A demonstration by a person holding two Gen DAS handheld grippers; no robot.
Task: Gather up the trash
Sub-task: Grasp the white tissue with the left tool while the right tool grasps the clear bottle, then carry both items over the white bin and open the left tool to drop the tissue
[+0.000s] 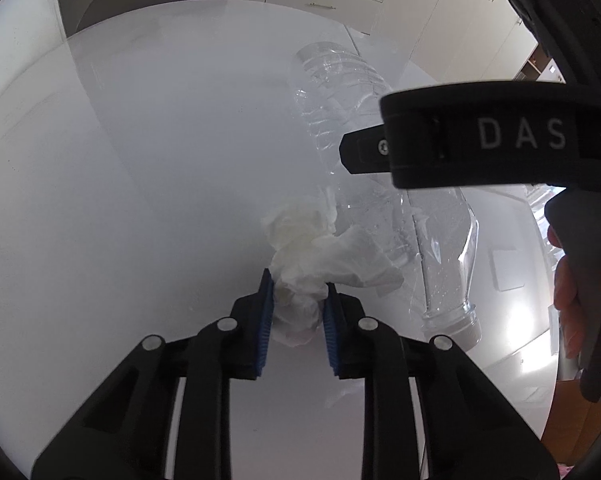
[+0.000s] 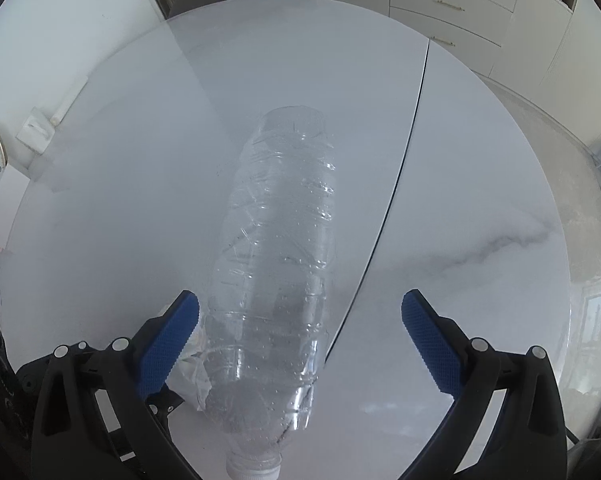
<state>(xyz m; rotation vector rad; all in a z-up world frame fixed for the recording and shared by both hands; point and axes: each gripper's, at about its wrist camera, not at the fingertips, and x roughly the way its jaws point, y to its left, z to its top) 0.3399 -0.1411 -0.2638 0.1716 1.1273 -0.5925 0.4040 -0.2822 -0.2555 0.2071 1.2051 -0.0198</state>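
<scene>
1. The left gripper (image 1: 298, 300) points steeply down at the white desk (image 1: 140, 200); its blue fingers (image 1: 266, 320) stand narrowly apart and pinch a crumpled white tissue (image 1: 320, 256) between them.
2. The tissue bulges out past the fingertips toward 1 o'clock and touches the side of a clear plastic bottle (image 1: 380, 208).
3. In the left wrist view the bottle lies on its side on the desk, its base toward 12 o'clock and its white cap toward 5 o'clock.
4. The right gripper (image 2: 300, 312) hangs over the same bottle (image 2: 276, 280) with its fingers (image 2: 172, 344) spread wide.
5. The left finger sits just beside the bottle's wall; the right one is well apart from it, so nothing is gripped.
6. A hand (image 1: 576, 280) holds the right gripper's handle at 3 o'clock in the left wrist view.
</scene>
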